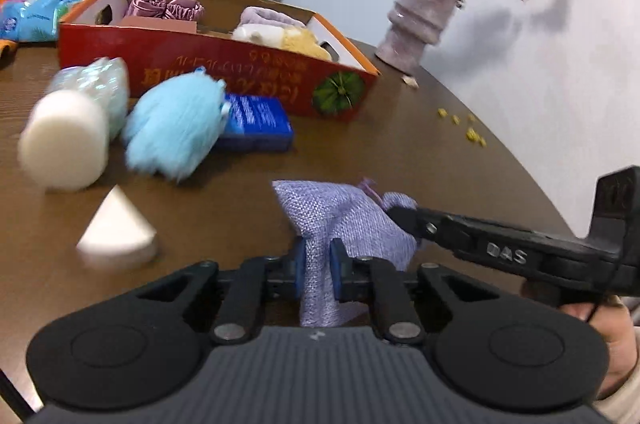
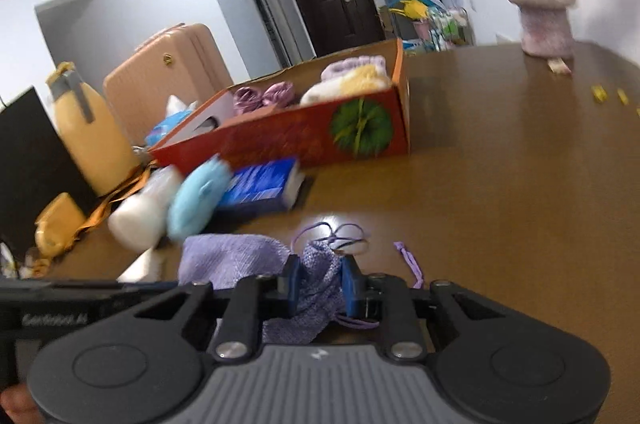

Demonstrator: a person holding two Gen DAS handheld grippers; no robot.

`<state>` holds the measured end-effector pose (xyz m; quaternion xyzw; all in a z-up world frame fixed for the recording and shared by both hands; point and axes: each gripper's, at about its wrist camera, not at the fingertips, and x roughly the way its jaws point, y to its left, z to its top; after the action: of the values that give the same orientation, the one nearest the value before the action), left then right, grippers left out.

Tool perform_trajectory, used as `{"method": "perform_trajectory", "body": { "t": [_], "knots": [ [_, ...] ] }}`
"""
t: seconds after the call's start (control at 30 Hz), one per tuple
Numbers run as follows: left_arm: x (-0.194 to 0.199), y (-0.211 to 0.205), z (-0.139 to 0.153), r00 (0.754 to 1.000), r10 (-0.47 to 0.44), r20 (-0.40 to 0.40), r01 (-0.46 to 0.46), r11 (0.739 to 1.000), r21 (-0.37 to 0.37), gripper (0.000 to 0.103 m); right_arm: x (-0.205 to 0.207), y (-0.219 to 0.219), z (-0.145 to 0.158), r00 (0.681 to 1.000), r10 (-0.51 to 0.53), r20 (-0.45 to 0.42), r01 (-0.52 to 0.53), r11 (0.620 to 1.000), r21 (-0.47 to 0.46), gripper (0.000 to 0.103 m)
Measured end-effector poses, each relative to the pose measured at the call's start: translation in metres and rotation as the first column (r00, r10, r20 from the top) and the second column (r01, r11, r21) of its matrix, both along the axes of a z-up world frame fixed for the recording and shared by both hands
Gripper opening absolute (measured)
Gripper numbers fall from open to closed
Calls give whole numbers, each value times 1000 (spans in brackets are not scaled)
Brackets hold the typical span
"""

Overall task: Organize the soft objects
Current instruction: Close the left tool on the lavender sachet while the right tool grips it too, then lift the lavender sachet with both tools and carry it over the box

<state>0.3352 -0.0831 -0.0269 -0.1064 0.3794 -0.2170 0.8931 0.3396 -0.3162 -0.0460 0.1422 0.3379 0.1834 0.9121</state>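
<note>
**A:** What have your jaws got?

**B:** My left gripper (image 1: 317,274) is pinched narrow on the plain end of a lilac woven-cloth drawstring pouch (image 1: 344,220), the fabric bunched up between my blue pads. My right gripper (image 2: 320,284) is clamped on the gathered neck of the same pouch, just below its purple cord loops (image 2: 340,234).

**A:** Why two grips on one small bag?

**B:** It's limp. I judge that holding both ends keeps it from sagging or spilling and keeps the cords from trailing.

**A:** And where is it lying?

**B:** Right at my fingertips on the brown wooden table (image 1: 400,151), near the front edge. Whether it is lifted clear of the table, I can't tell.

**A:** What's beyond?

**B:** A fluffy light-blue plush ball (image 1: 176,127), a white foam cylinder (image 1: 64,139) and a blue tissue pack (image 1: 256,121) sit close together, then the red cardboard box (image 1: 224,71), well apart from the pouch. The box already holds soft things, so I reckon the pouch goes there.
</note>
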Motion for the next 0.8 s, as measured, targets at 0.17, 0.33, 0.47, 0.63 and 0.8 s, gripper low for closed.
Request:
{"method": "perform_trajectory", "body": {
  "t": [0.17, 0.33, 0.47, 0.63, 0.8],
  "knots": [
    [-50, 20, 7, 997, 33, 68, -40, 994, 103, 12, -69, 12, 5, 999, 46, 1, -46, 997, 66, 20],
    [-81, 49, 12, 993, 106, 50, -108, 993, 40, 12, -107, 23, 20, 996, 63, 66, -68, 994, 82, 24],
    [-97, 56, 15, 985, 135, 103, -141, 989, 45, 16, -112, 24, 25, 994, 15, 110, -18, 1000, 24, 36],
    [-101, 53, 14, 988, 126, 95, -128, 992, 16, 61, -109, 29, 15, 994, 27, 106, -36, 996, 79, 47],
    [-96, 49, 0, 991, 119, 63, -120, 993, 19, 47, -97, 42, -1, 997, 9, 73, -16, 996, 92, 46]
  ]
}}
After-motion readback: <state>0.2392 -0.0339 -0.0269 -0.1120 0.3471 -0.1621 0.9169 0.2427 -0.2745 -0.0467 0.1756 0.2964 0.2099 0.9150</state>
